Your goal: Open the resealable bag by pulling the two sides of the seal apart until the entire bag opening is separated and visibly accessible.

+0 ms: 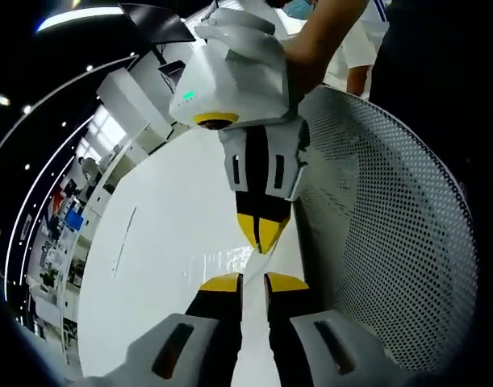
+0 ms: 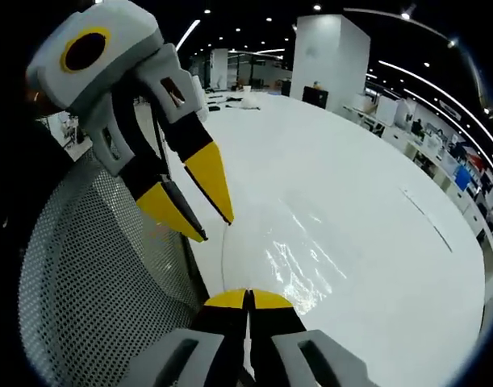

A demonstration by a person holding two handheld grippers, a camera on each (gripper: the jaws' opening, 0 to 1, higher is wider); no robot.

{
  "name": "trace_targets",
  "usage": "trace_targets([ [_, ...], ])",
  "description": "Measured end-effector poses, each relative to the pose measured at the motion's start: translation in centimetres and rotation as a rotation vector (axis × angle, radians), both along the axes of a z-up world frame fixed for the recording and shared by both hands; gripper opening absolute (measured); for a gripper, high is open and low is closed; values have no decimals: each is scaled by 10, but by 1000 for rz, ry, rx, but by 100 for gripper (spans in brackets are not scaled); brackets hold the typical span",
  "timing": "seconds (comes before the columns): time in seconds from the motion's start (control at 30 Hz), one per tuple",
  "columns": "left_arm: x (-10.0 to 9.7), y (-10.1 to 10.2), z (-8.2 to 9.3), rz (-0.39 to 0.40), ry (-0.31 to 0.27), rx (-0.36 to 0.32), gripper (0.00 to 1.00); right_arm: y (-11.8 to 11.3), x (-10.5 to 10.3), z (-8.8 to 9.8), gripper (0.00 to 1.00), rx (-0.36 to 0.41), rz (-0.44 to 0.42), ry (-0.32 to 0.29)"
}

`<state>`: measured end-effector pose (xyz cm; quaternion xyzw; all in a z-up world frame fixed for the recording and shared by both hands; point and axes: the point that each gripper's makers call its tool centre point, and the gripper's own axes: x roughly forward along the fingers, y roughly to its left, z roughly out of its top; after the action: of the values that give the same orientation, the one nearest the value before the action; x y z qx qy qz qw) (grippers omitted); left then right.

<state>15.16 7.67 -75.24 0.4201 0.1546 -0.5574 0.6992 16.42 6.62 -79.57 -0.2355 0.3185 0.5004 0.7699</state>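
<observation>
Your left gripper (image 1: 252, 280) has its jaws set narrow, a slim gap between the yellow tips, and the clear resealable bag (image 1: 230, 260) lies on the white desk (image 1: 157, 242) just ahead of them; whether they pinch its edge you cannot tell. Your right gripper (image 1: 262, 234) comes in from the top, jaws closed to a point on the bag's rim. In the right gripper view, your right gripper (image 2: 248, 300) has its jaws pressed together on the bag (image 2: 298, 266), which spreads glossy and crinkled ahead to the right. The left gripper (image 2: 196, 211) reaches down with narrow jaws toward the bag's edge. A perforated metal basket (image 2: 93, 266) stands beside the jaws.
</observation>
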Motion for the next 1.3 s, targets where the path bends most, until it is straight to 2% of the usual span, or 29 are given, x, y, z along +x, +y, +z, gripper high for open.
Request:
trace_targets([
  [0.13, -4, -2, -4, -21, -4, 23, 9, 5, 1, 6, 0, 12, 7, -6],
  [0.27, -3, -3, -5, -24, -23, 43, 9, 15, -1, 19, 0, 75, 17, 3],
  [0.43, 0, -2, -7, -24, -35, 62, 8, 21, 0, 29, 0, 95, 22, -10],
  [0.53, 6, 1, -8, -25, -94, 93, 5, 23, 2, 35, 0, 106, 22, -23],
  [0.6, 8, 4, -10, -21, -107, 116, 4, 24, 4, 40, 0, 120, 18, -23],
  [0.93, 12, 8, -9, 44, -100, 85, 1, 26, 16, 57, 0, 158, -14, -49],
  [1.0, 12, 8, -8, 48, -96, 82, 0, 28, 19, 62, 0, 203, -43, -29],
  [1.23, 12, 8, -7, 60, -85, 56, 0, 24, 29, 70, 0, 247, -89, -22],
  [1.3, 12, 9, -9, 59, -73, 58, 0, 24, 32, 73, 0, 276, -117, -1],
])
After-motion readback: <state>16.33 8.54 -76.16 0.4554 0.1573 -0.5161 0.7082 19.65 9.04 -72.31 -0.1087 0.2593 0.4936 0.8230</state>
